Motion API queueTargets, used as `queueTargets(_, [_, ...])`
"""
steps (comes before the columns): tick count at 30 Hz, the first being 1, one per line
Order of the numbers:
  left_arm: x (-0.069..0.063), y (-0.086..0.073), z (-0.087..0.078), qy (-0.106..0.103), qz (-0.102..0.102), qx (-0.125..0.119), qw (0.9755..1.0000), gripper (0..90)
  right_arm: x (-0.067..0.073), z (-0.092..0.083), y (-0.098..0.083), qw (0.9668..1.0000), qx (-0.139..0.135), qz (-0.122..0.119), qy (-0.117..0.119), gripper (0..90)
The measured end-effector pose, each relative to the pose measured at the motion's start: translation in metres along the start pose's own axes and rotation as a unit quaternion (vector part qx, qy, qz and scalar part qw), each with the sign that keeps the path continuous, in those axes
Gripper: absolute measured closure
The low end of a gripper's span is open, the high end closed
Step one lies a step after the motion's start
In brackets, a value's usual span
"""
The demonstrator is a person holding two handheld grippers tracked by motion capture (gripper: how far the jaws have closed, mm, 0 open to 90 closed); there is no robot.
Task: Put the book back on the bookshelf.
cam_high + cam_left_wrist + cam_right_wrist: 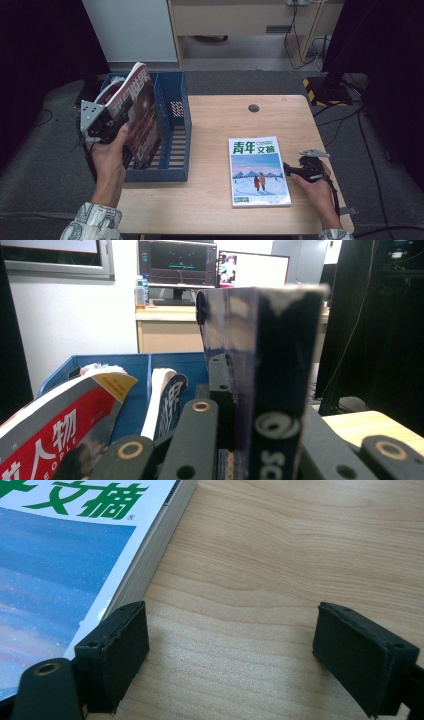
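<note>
Holding a magazine [141, 117] clamped upright in my left gripper [100, 125], I had the rack [172, 127] directly below; my right gripper [300, 170] sat slack beside the book [258, 172].

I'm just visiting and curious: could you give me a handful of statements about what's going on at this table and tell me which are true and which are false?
1. The left gripper is shut on a dark-covered magazine. True.
2. That magazine lies flat on the table. False: it is held up on edge over the blue file rack.
3. The right gripper clamps the green-titled magazine. False: its jaws stand open over bare wood beside the magazine's edge.
4. The green-titled magazine lies flat, cover up. True.
5. The blue file rack holds nothing. False: a red-covered magazine leans inside it.
</note>
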State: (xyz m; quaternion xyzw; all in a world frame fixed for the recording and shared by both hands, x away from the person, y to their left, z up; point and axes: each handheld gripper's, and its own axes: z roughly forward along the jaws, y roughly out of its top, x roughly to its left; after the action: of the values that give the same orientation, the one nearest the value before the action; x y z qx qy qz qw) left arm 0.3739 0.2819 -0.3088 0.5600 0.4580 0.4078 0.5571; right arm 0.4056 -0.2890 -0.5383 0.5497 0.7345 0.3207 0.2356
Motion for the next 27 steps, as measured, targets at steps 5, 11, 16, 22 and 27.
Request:
queueTargets(5, [0.004,-0.005,0.003,0.006,-0.009,0.001,0.9999,83.9,0.000,0.000,0.000,1.0000,0.000,0.000,0.000,15.0])
queueTargets(11, [0.006,-0.014,0.005,0.010,-0.014,0.002,0.9999,83.8,0.000,0.000,0.000,1.0000,0.000,0.000,0.000,15.0])
queueTargets(16, [0.004,-0.020,0.008,0.008,-0.017,0.003,0.9998,83.8,0.000,0.000,0.000,1.0000,0.000,-0.001,0.000,15.0])
queueTargets(22, [0.004,-0.026,0.011,0.009,-0.017,0.001,0.9998,83.9,0.000,0.000,0.000,1.0000,0.001,-0.002,0.001,14.9])
queueTargets(27, [0.003,-0.031,0.014,0.008,-0.016,0.004,0.9998,83.9,0.000,0.000,0.000,1.0000,0.000,-0.002,0.001,15.0])
